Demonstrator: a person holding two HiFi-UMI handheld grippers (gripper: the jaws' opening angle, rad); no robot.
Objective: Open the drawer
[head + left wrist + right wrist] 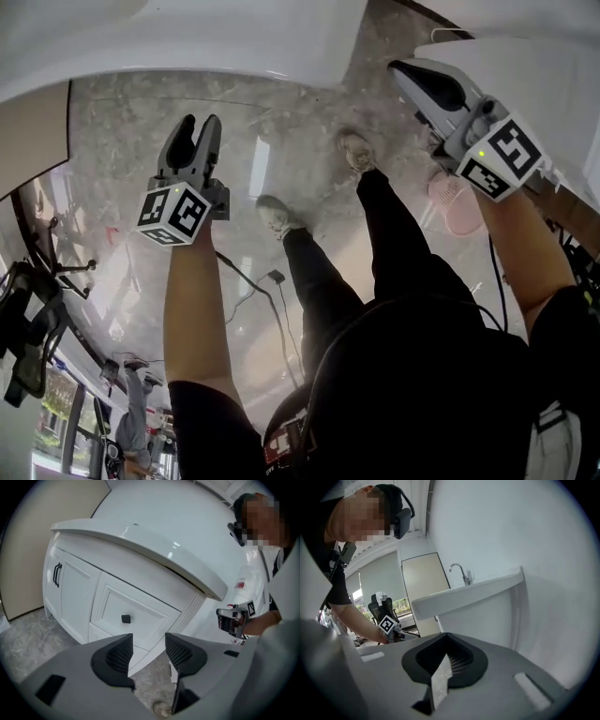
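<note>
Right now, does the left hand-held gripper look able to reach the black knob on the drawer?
Probably yes. The left hand-held gripper has its jaws apart and empty, and the black knob on the drawer lies ahead, slightly left of the gap, with nothing in between.

I count two grey plastic grippers (left gripper [149, 641], right gripper [447, 656]), one white wooden cabinet [183, 592], one panelled white drawer [146, 613], one square black knob [125, 618], one black bar handle [57, 574] and one chrome tap [461, 573].
</note>
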